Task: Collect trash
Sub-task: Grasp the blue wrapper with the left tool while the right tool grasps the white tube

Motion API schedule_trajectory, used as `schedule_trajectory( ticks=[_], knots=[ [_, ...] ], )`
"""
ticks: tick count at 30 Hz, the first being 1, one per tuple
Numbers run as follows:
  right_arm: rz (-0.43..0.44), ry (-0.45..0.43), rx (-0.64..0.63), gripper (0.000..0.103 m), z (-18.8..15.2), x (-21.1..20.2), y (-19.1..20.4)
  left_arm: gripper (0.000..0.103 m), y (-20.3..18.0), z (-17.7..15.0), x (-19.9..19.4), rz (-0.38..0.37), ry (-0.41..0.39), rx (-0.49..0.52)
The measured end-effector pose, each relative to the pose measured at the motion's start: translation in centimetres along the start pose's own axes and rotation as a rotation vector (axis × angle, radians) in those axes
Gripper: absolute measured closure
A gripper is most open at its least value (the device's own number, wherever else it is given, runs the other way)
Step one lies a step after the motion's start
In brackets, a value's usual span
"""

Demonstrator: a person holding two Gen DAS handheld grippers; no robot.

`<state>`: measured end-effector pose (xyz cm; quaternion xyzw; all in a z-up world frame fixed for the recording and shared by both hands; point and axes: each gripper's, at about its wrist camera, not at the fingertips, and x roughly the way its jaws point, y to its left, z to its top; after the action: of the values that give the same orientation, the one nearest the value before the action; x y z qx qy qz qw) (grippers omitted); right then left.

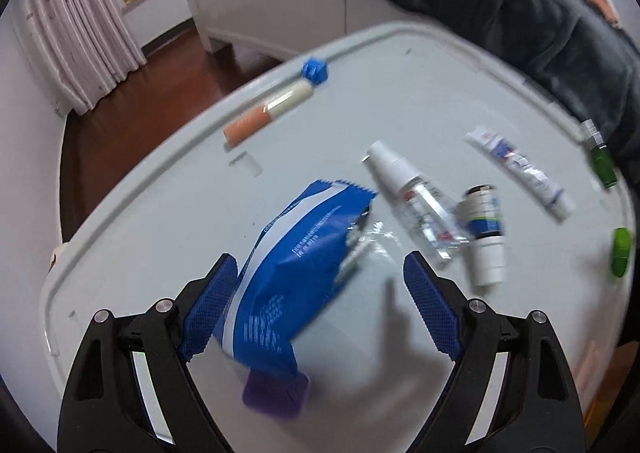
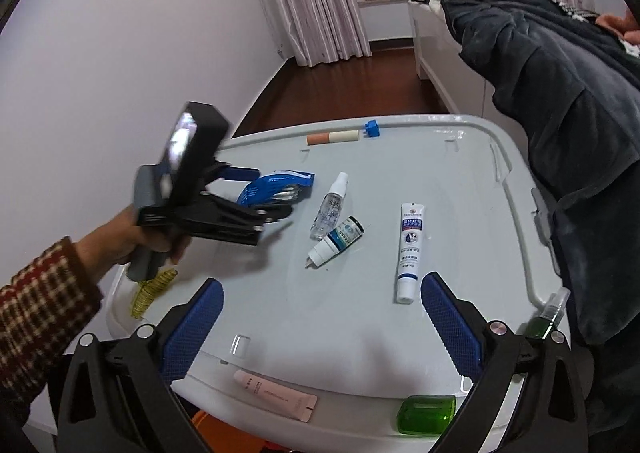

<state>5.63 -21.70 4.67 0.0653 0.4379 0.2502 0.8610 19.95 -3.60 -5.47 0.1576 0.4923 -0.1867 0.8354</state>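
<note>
On the grey tabletop the right gripper hangs with its blue pads wide apart and nothing between them. Across it, the left gripper, held by a hand in a checked sleeve, straddles a blue wrapper. A white tube, a clear spray bottle and a small dropper bottle lie near the middle

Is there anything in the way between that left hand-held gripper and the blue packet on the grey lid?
Nothing visible blocks it. The left hand-held gripper stands open with the blue packet already between its fingers. The clear spray bottle and the small white bottle lie off to one side on the grey lid, outside the fingers.
</note>
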Motion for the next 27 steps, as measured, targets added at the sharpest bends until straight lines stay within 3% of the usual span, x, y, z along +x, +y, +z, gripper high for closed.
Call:
schedule_trajectory(
  ticks=[2, 4, 6, 7, 8, 10, 16, 23, 27],
  knots=[
    [0.000, -0.005, 0.001, 0.006, 0.1, -0.1, 0.0, 0.020, 0.5, 0.1, 0.9, 0.028, 0.027, -0.061],
    [-0.006, -0.013, -0.002, 0.006, 0.2, -0.3, 0.0, 0.023, 1.2, -0.1, 1.1, 0.009, 0.046, -0.155],
    [-0.009, -0.020, -0.001, 0.005, 0.2, -0.5, -0.1, 0.039, 1.9, -0.6, 0.6, 0.001, 0.030, -0.266],
    [-0.008, -0.021, 0.002, 0.006, 0.2, -0.5, -0.1, 0.042, 2.3, -0.9, 0.2, -0.014, 0.025, -0.327],
    [-0.006, -0.022, 0.006, 0.006, 0.2, -0.5, -0.2, 0.053, 2.7, -1.1, -0.1, -0.042, 0.022, -0.374],
    [-0.003, -0.023, 0.012, 0.006, 0.2, -0.6, -0.3, 0.062, 2.9, -1.6, -0.9, -0.056, 0.013, -0.434],
    [-0.044, -0.021, 0.025, 0.006, 0.2, -0.3, -1.4, 0.064, 1.4, -3.4, -4.1, 0.007, -0.049, -0.447],
    [-0.241, 0.037, 0.023, 0.006, 0.9, 4.0, -4.0, 0.064, -1.2, -4.7, -9.5, -0.075, -0.159, -0.531],
    [-0.290, 0.090, -0.055, 0.007, 1.4, 7.8, -3.2, 0.063, -3.4, -6.3, -12.1, -0.122, -0.226, -0.532]
  ],
)
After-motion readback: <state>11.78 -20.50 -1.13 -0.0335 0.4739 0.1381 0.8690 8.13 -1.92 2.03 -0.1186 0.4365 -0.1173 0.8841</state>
